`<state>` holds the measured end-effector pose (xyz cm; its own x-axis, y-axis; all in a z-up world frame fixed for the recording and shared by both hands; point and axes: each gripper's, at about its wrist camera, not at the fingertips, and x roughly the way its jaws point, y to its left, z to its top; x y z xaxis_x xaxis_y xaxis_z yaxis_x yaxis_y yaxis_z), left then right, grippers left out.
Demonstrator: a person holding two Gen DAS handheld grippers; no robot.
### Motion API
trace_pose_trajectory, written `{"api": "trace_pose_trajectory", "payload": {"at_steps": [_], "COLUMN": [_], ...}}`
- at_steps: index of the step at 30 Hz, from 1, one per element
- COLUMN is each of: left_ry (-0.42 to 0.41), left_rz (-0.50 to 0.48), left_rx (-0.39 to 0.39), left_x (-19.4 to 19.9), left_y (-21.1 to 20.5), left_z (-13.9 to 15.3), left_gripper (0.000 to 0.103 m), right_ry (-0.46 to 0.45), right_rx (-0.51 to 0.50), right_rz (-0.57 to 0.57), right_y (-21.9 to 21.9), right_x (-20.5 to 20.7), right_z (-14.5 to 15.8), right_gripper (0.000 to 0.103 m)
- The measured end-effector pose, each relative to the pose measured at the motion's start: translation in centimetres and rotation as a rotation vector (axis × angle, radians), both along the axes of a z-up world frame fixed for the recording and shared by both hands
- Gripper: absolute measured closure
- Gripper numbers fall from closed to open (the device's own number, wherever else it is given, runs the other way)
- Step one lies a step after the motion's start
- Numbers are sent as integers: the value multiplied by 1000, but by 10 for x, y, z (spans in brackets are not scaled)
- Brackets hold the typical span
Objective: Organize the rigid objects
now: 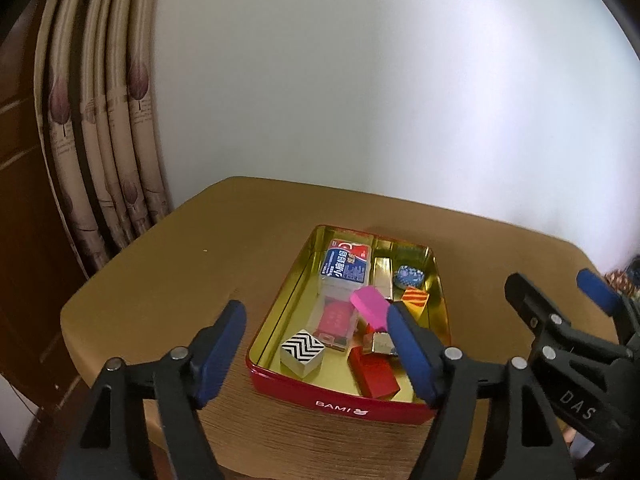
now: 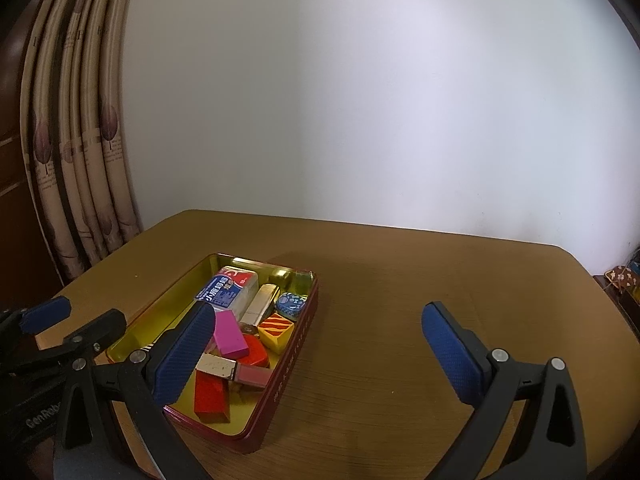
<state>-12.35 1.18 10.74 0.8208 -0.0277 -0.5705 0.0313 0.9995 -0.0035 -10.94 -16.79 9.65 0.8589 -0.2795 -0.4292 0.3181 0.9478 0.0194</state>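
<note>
A red tin [image 1: 340, 404] with a gold inside stands on the brown table and holds several small items: a pink block [image 1: 370, 304], a black-and-white zigzag cube [image 1: 302, 350], a red block [image 1: 374, 374], a blue-and-white box [image 1: 344, 266], an orange striped block [image 1: 414, 300]. The tin [image 2: 280, 376] also shows in the right wrist view, with the pink block [image 2: 228, 338] and red block [image 2: 210, 398]. My left gripper [image 1: 316, 354] is open and empty, just before the tin's near edge. My right gripper [image 2: 316, 354] is open and empty, to the tin's right.
The brown table [image 2: 400, 300] stands against a white wall. A patterned curtain [image 1: 100, 140] hangs at the left. Small patterned items [image 2: 622, 276] sit past the table's right edge.
</note>
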Motion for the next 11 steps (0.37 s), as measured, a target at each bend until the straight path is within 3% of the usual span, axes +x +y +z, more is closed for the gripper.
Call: {"api": "trace_pose_trajectory", "payload": {"at_steps": [11], "left_ry": [-63], "left_rz": [26], "left_rx": [10], "left_x": [-6], "left_y": [-2], "left_z": [8], "left_gripper": [25], "right_ry": [-4], "right_rx": [-3], "right_rz": [4], "right_y": [-2], "right_x": [-1], "right_z": [2], "right_gripper": [0]}}
